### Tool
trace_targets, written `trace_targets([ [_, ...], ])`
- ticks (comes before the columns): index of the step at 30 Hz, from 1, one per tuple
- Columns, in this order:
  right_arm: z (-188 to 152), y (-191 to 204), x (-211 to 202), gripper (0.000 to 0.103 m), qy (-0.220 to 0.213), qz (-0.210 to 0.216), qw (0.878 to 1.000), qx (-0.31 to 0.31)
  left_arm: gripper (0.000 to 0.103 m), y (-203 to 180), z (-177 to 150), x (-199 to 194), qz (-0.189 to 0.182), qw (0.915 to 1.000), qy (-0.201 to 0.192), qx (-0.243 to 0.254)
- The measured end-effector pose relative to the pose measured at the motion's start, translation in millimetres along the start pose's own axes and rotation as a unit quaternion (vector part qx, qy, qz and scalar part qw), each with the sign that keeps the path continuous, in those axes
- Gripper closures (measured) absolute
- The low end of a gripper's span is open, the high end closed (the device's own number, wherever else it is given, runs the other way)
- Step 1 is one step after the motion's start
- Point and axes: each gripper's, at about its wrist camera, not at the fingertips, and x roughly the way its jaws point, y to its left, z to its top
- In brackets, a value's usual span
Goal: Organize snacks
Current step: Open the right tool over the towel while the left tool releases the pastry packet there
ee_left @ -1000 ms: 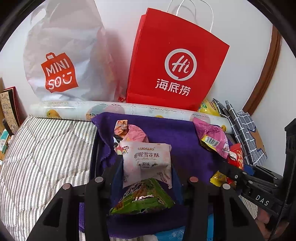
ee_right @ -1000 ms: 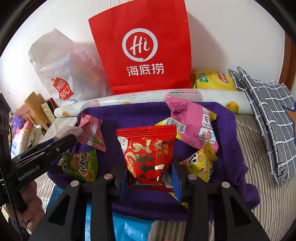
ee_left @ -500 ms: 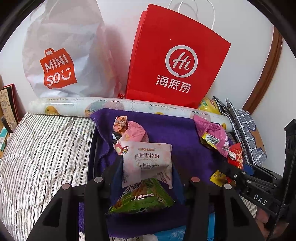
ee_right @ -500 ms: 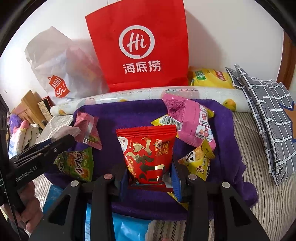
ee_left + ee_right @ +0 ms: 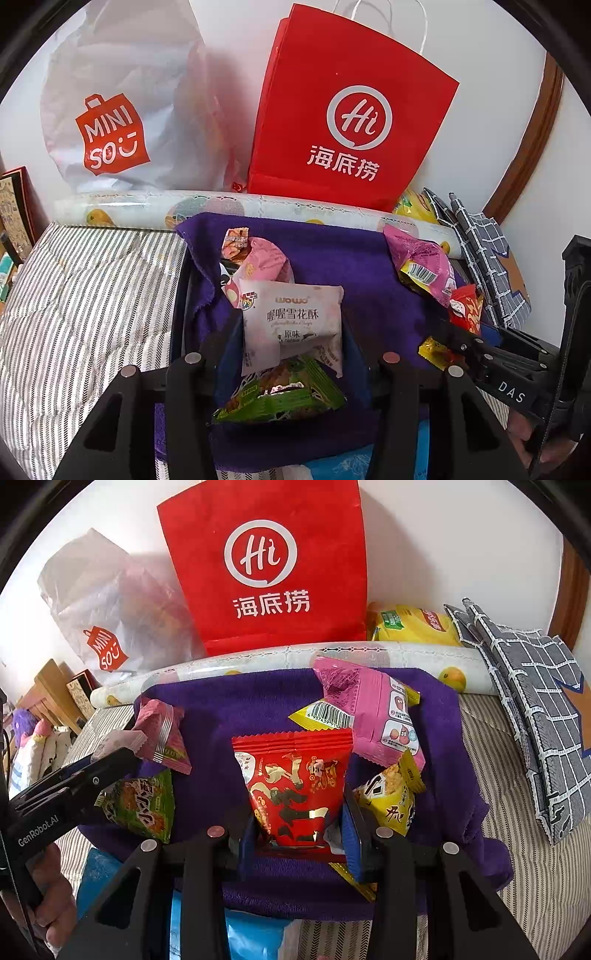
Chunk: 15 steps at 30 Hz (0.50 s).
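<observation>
Two grippers: left gripper (image 5: 291,354) fingers released, right gripper (image 5: 299,827) fingers grasping red packet (image 5: 295,790); purple cloth (image 5: 240,709), striped bedding (image 5: 92,295).

Red paper bag (image 5: 343,122): "Hi 海底捞"; white plastic bag (image 5: 122,92): "MINISO"; pale snack pkt (image 5: 295,317): "wowo 喔喔雪花酥".

Black hand-held gripper (image 5: 291,332), silver screws, blue pads

The yellow packet (image 5: 391,805) is partly hidden behind the right tongs (image 5: 299,823). A blue wrapper (image 5: 255,938) at the purple cloth's (image 5: 236,705) near edge is cut off by the frame. Small print on the white snack pack (image 5: 295,317) is unreadable. The yellow bag (image 5: 413,626) sits half behind the patterned roll (image 5: 280,657).
</observation>
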Motion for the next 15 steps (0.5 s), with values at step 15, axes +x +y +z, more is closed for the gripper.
trace_targets([
  [15, 1.5, 1.9, -8.0, 0.052, -0.015, -0.003, 1.000, -0.003, 0.046, -1.1, 1.5, -0.1, 0.001, 1.0000, 0.001, 0.003],
])
